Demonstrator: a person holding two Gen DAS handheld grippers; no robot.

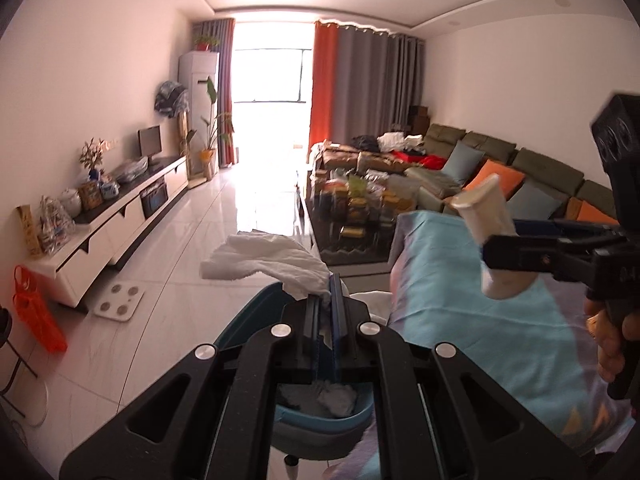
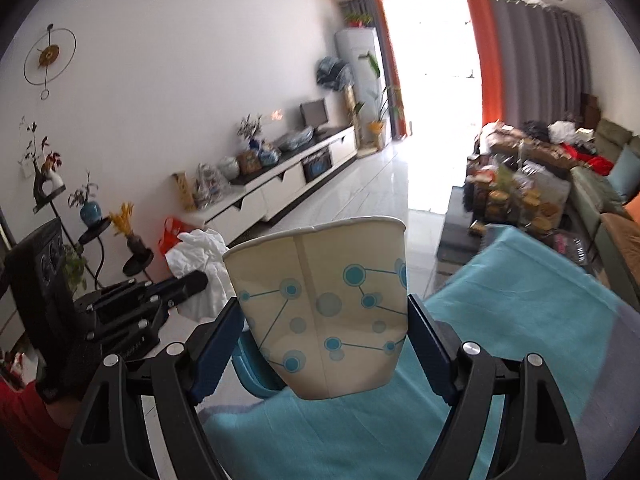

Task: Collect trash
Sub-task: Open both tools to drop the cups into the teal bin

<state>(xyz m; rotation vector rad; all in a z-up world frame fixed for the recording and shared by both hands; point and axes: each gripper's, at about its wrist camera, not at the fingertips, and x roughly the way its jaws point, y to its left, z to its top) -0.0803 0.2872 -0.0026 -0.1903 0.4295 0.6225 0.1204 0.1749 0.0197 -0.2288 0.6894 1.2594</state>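
The left wrist view alone shows the teal bin (image 1: 320,420) directly below the left gripper (image 1: 330,292), with crumpled grey-white waste inside it. The right wrist view alone shows the printed face of the paper cup (image 2: 324,308): cream with blue dots joined by lines.

Left gripper: jaws pressed together on a white crumpled tissue (image 1: 264,258). The tissue fans out up and to the left from the jaw tips, above the bin rim.

Right gripper (image 2: 326,320): jaws pinching the paper cup across its body, denting the wall. The cup's long axis is tilted, rim up and away from the camera, base toward the gripper. In the left wrist view the cup (image 1: 486,216) hangs above the light blue cloth (image 1: 460,300) covering the surface.

Surroundings: a cluttered dark coffee table (image 1: 352,216) beyond the cloth, a green sofa (image 1: 532,164) with cushions at right, a white TV cabinet (image 2: 280,184) along the left wall, and a white scale (image 1: 119,303) on the floor.
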